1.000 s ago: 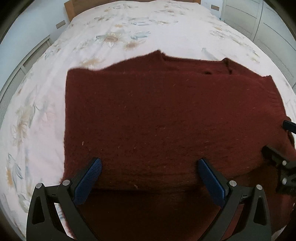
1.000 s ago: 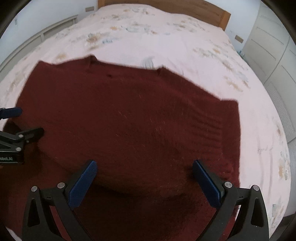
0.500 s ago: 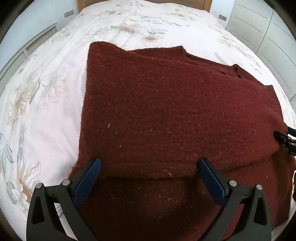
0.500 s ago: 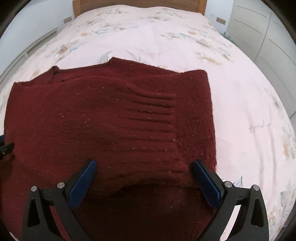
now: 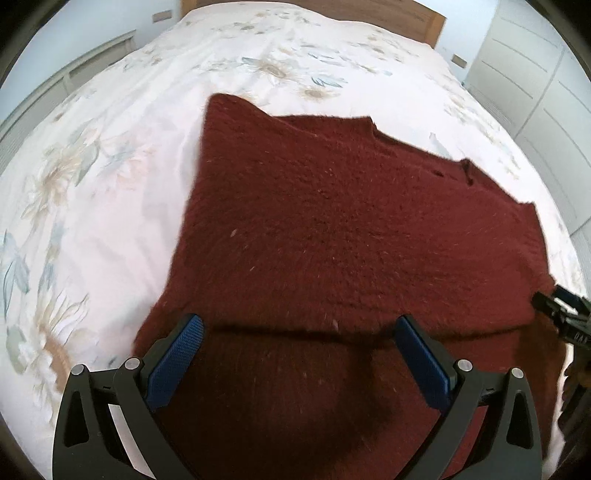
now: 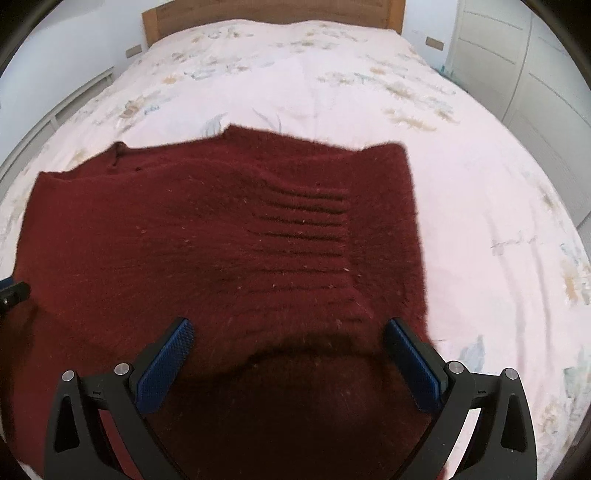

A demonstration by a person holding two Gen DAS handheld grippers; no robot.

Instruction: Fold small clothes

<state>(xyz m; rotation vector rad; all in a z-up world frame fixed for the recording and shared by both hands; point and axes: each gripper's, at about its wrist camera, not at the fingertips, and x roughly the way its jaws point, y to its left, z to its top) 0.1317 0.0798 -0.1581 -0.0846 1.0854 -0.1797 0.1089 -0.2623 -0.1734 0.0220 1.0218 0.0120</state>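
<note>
On the left of the scene, a white bedspread [image 5: 110, 192] printed with pale flowers covers the bed and runs far back to a wooden headboard [image 6: 266, 11]. A dark red knitted sweater [image 5: 351, 229] lies spread on the near half of the bed, with one layer folded over another, so that a straight fold edge crosses the near part of it and casts a shadow on the layer beneath.

The left gripper [image 5: 299, 325] hangs over the near left part of the sweater with its blue-padded fingers [image 5: 177, 354] wide apart and nothing between them; whether the tips touch the knit cannot be told.

Toward the middle, the far edge of the sweater shows a notch, and a patch of ribbed knit [image 6: 306, 229] runs in horizontal ridges on the right half.

The right gripper [image 6: 288, 328] hovers over the near right part of the sweater, jaws likewise spread and empty. Its tip also shows at the right edge of the left wrist view, just beside the sweater's right border.

White panelled wardrobe doors [image 6: 517, 62] stand to the far right of the bed.
</note>
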